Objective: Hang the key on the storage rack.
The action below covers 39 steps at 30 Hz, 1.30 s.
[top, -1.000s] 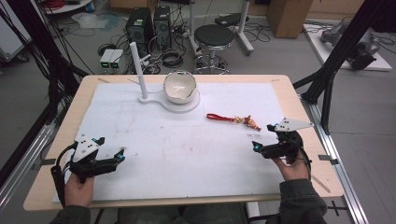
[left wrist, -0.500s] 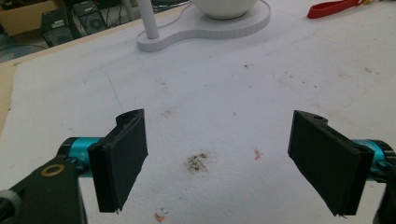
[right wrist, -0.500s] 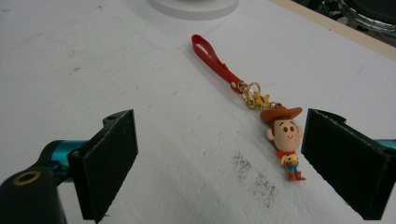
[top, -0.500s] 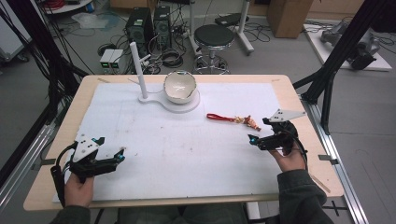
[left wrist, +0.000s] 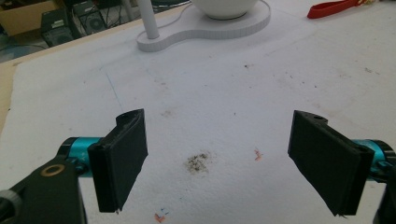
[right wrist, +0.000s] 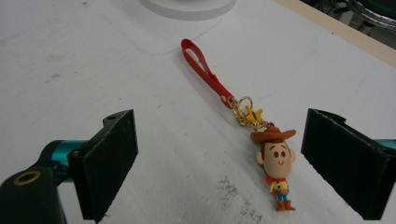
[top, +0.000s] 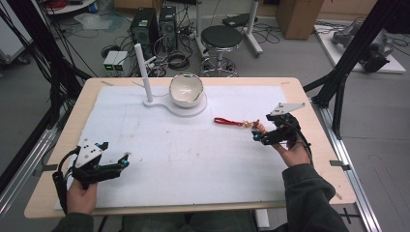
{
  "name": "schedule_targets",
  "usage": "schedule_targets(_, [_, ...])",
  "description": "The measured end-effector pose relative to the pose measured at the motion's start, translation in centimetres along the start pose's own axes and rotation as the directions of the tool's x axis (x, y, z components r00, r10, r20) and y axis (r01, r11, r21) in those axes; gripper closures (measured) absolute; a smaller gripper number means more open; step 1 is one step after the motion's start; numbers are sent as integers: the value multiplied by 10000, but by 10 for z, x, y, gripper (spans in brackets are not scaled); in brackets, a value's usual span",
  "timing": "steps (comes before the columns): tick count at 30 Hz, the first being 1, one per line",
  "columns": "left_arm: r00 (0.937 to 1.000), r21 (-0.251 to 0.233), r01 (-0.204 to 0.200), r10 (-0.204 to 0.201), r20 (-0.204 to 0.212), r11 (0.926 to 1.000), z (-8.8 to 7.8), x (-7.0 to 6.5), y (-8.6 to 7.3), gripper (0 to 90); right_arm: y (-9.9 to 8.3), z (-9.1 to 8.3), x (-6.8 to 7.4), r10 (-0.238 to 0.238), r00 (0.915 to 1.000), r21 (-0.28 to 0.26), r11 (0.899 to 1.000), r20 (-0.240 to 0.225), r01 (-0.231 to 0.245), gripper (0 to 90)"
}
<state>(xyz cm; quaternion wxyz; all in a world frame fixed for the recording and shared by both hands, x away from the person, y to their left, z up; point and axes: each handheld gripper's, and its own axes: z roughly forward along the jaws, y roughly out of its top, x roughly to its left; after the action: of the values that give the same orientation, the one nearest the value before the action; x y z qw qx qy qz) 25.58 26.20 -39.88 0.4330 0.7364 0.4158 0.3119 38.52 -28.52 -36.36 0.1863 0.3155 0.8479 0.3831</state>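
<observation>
Right tongs [right wrist: 219,163] spread wide, grasping nothing, poised low over the white mat [top: 193,145] on the counter [top: 309,145]. Between the black pads lies a small cowboy figure keychain [right wrist: 278,168], nearer the right-hand pad [right wrist: 348,165] than the other — probably lined up so that a squeeze would catch the head or body. Flat on the mat, feet toward the camera, gold ring [right wrist: 243,106] and red strap [right wrist: 205,70] trailing away toward the white stand [top: 186,104] with its bowl [top: 185,90] and upright post [top: 143,72]. Seen from above, just beside the tong tips, not yet touched.

Left tongs [left wrist: 224,163] likewise released and empty, parked over bare stained mat near the front-left corner — well apart from the keychain, seemingly kept clear and waiting.
</observation>
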Motion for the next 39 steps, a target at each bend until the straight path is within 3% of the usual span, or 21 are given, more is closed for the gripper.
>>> schedule_targets(25, [10000, -44, 64, -64, 12, 10000, 0, 2, 0, 201, 51, 54, -25, -546, 9974, 917, 9941, -463, 587, 109])
schedule_targets(27, [10000, -26, 64, -64, 22, 10000, 0, 2, 0, 201, 54, 58, -25, -568, 9967, 900, 9940, -581, 619, 167])
schedule_targets(33, [10000, 0, 52, -52, 24, 10000, 0, 3, 0, 201, 59, 77, -24, -683, 9942, 1272, 9888, -832, 786, 193])
schedule_targets(39, [9999, 2, 93, -93, 49, 10000, 0, 4, -1, 201, 56, 100, -22, -998, 9879, 1985, 9725, -1188, 1222, 301])
